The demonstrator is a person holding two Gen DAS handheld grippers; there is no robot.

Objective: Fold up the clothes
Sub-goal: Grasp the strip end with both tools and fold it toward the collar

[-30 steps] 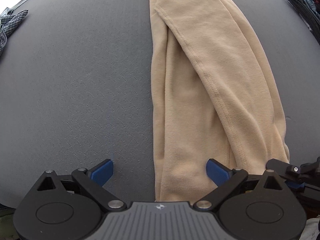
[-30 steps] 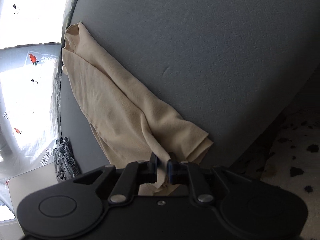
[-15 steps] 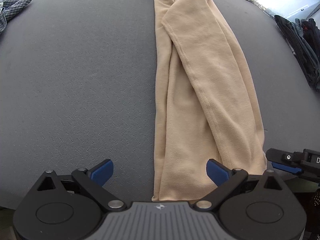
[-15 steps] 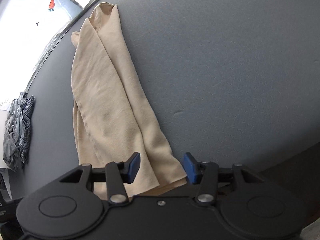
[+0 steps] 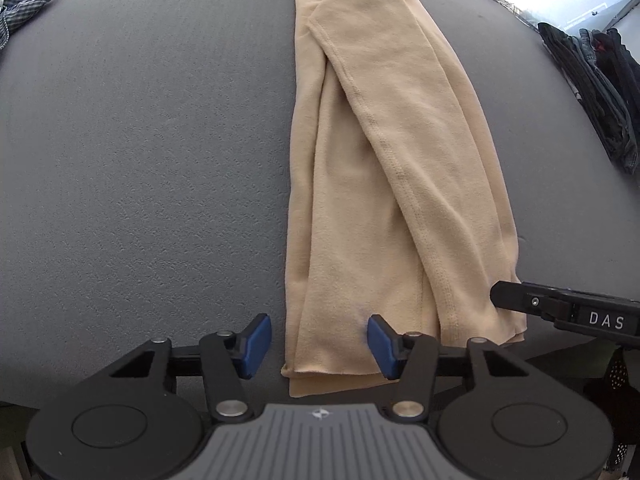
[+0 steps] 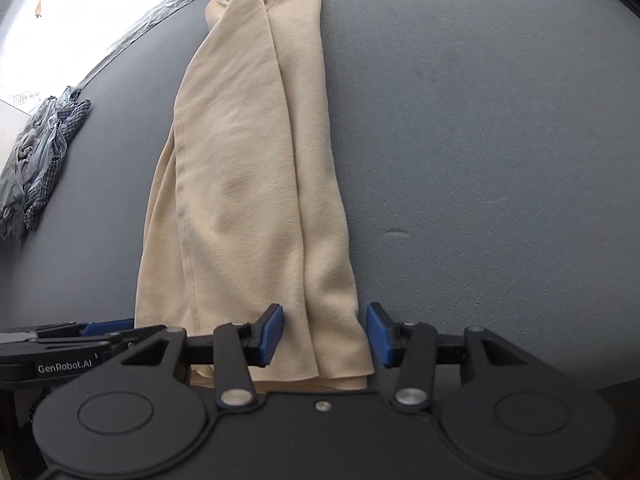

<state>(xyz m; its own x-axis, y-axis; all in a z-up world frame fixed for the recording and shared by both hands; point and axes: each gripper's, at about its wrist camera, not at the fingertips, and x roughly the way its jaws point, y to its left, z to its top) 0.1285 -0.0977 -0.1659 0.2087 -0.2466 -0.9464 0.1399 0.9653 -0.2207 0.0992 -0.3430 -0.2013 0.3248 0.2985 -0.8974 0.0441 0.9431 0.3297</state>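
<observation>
- Left wrist view: the beige, soft-knit garment (image 5: 384, 184), folded into a long narrow strip, lies lengthwise on the dark grey textured table (image 5: 140, 160), running from the near edge towards the far edge.
- The left gripper (image 5: 318, 346) hangs over the strip's near left corner. Its jaws have just been closing and now stand about half open; the blue pads (image 5: 254, 340) straddle the cloth without pressing on it, so it holds nothing.
- The tip of the right gripper (image 5: 560, 308) shows at the right edge, just beside the strip's near right corner.
- A pile of dark clothes (image 5: 592, 92) sits at the far right; a checked grey cloth (image 5: 24, 4) lies at the far left corner.
- Right wrist view: the right gripper (image 6: 324, 332) is over the strip's near right corner, jaws about half open, the fabric's edge between the pads and not gripped.
- The left gripper's fingers (image 6: 76, 334) reach in from the left, next to the near left corner.
- A heap of grey checked clothes (image 6: 36, 160) lies at the table's left side, well apart from the strip.
</observation>
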